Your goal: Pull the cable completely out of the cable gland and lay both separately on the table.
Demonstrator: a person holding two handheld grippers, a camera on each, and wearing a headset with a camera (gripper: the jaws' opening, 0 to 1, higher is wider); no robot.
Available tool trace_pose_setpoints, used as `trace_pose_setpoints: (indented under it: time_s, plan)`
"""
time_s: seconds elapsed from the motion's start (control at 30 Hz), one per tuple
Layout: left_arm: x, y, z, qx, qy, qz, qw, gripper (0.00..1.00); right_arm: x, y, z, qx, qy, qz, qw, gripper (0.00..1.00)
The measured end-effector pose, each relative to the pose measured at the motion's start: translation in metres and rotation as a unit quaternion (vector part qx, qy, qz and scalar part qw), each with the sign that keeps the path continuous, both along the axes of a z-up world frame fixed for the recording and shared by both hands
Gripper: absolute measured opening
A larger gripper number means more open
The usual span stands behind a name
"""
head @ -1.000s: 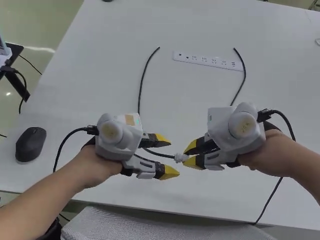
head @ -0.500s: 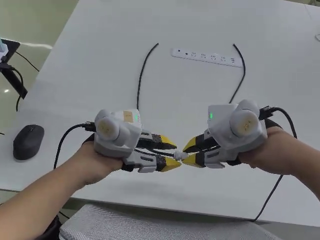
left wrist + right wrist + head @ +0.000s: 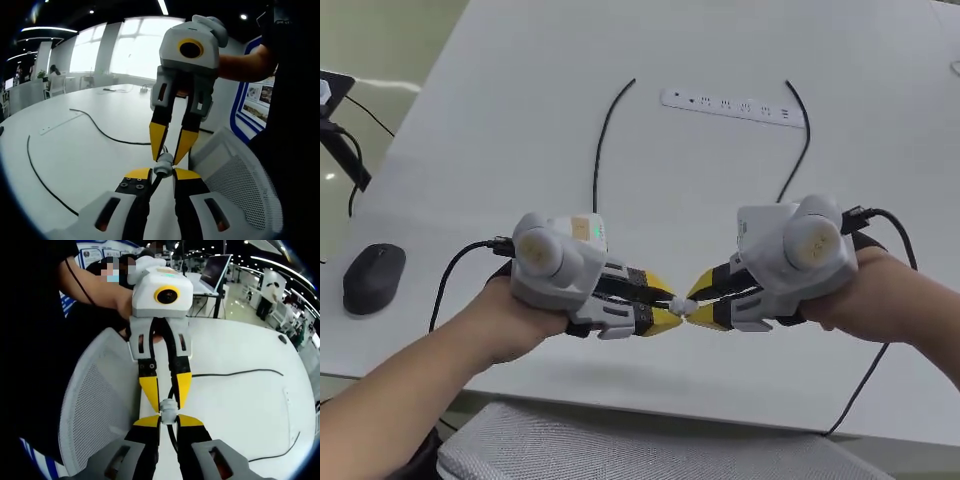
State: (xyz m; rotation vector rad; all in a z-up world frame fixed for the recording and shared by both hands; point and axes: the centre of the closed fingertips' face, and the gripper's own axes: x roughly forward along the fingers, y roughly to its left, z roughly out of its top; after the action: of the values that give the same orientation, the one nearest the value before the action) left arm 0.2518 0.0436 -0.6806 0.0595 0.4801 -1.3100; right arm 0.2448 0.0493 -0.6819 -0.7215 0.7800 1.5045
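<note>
Closing in since a second ago, the left gripper (image 3: 664,303) is now holding its yellow-tipped jaws, then spread wide, narrow around the thin black cable (image 3: 155,183) right where it enters the small white plastic cable gland (image 3: 682,307). Facing it from three o'clock, the right gripper (image 3: 700,302) is pinching the gland between its own tips, so both pairs of tips are nearly touching, held above the near edge of the white table (image 3: 520,120). At twelve o'clock from them a white power strip (image 3: 732,107) is lying between two black cords (image 3: 603,140), and a black computer mouse (image 3: 373,278) is sitting at nine o'clock, near the table's left edge.
</note>
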Motion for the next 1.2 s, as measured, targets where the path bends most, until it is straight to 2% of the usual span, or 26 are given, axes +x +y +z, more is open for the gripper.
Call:
trace_pose_setpoints:
  time_s: [0.17,0.3,0.53,0.63,0.83,0.9,0.97,1.03,1.1,1.13,1.2]
  plan:
    - [-0.002,-0.002,-0.001,0.002,-0.005,-0.007,1.0000,0.16,-0.001,-0.002,-0.001,-0.002,-0.001,0.009,1.0000,0.07]
    - [0.000,-0.001,0.000,0.006,-0.014,-0.005,0.9999,0.16,0.000,-0.001,0.000,0.005,-0.015,0.022,0.9996,0.07]
    - [0.004,0.004,0.008,0.006,-0.007,0.015,0.9998,0.15,0.005,0.004,0.006,0.030,-0.039,0.026,0.9984,0.08]
    - [0.004,0.007,0.010,0.003,0.005,0.022,0.9997,0.15,0.005,0.005,0.009,0.044,-0.028,0.004,0.9986,0.08]
    - [0.002,0.008,0.013,-0.004,0.017,0.024,0.9996,0.15,0.004,0.006,0.013,0.059,-0.011,-0.013,0.9981,0.10]
    - [0.000,0.007,0.013,-0.004,0.016,0.019,0.9997,0.15,0.004,0.005,0.014,0.059,0.001,-0.023,0.9980,0.11]
    - [-0.001,0.007,0.013,0.001,0.000,0.013,0.9999,0.15,0.004,0.006,0.017,0.072,0.018,-0.037,0.9966,0.12]
    - [-0.001,0.006,0.013,0.002,-0.003,0.012,0.9999,0.15,0.004,0.007,0.020,0.085,0.035,-0.050,0.9945,0.14]
    - [0.000,0.007,0.013,0.008,-0.015,0.008,0.9998,0.15,0.003,0.006,0.022,0.098,0.072,-0.069,0.9902,0.16]
    - [0.000,0.007,0.013,0.008,-0.016,0.007,0.9998,0.15,0.004,0.006,0.022,0.105,0.085,-0.076,0.9878,0.17]
    - [-0.001,0.007,0.013,0.008,-0.016,0.006,0.9998,0.15,0.001,0.006,0.026,0.126,0.129,-0.093,0.9791,0.17]
